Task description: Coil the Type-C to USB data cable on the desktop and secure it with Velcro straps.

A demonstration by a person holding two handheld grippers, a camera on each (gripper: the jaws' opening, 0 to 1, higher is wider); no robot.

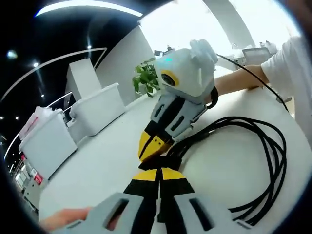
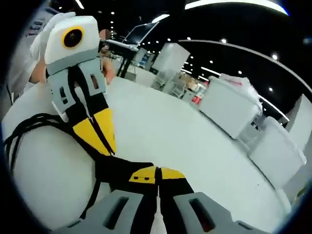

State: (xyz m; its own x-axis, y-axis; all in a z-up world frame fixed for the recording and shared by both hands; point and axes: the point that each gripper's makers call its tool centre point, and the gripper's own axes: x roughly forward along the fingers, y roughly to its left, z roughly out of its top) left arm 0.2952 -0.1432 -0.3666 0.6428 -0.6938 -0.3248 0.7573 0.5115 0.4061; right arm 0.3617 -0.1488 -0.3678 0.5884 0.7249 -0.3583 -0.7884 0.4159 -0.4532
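Already coiled: black cable (image 1: 265, 161) lying in several loops on the white tabletop (image 1: 97, 165), loops spreading to the right in the left gripper view and to the left in the right gripper view. Both claws meeting tip to tip at the near side of the coil, where the strands gather into one bundle. Left claw (image 1: 157, 170) clenched, yellow tips pressed together on that bundle; same for the right claw (image 2: 157, 171), closed on the dark band (image 2: 124, 168) wrapped there, probably the Velcro strap, though hard to tell strap from cable. Strapping step in hand, by the look of it, with coiling done. Next move likely calling for one claw pinning the bundle while the other pulls the strap end taut and presses it onto itself. White bins (image 1: 95, 109) and a small green plant (image 1: 146, 78) at the far edge, well apart.
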